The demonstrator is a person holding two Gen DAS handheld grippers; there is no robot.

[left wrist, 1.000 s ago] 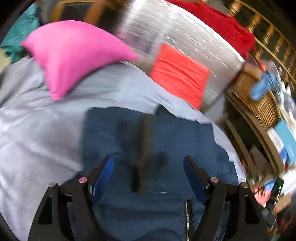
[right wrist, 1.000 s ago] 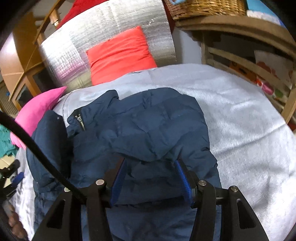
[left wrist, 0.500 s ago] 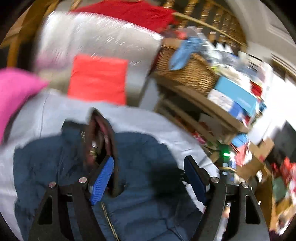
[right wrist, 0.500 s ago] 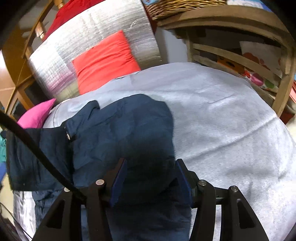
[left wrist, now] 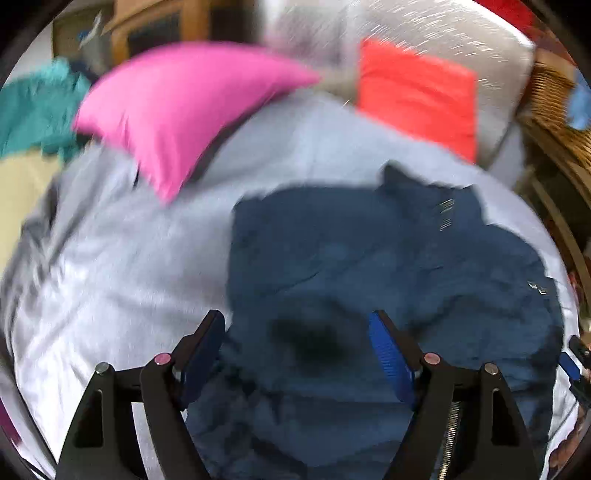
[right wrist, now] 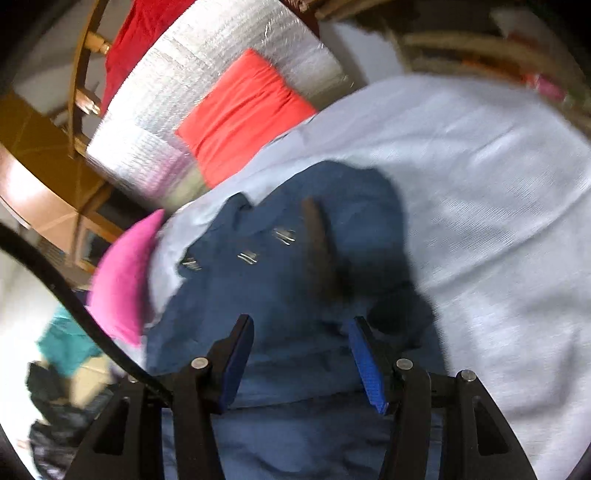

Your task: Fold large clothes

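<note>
You're swinging both grippers back over the navy jacket (left wrist: 369,258) now lying flatter on the bed (left wrist: 110,266), left gripper (left wrist: 297,354) and right gripper (right wrist: 301,363) jaws apart, gripping nothing, so 1 fold is looking done.

You are in a home bedroom — a grey-sheeted bed (left wrist: 147,251), a pink fabric pillow (left wrist: 177,107), a woven wicker basket (left wrist: 554,107).

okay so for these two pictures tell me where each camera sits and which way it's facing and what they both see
Left wrist: on the left gripper, angled down along its open fingers at the navy jacket on the grey bedcover.
Right wrist: on the right gripper, angled down over the jacket; its fingers and a black cable show.
Shared: jacket, bedcover, pink pillow, red cushion, silver padded panel.
</note>
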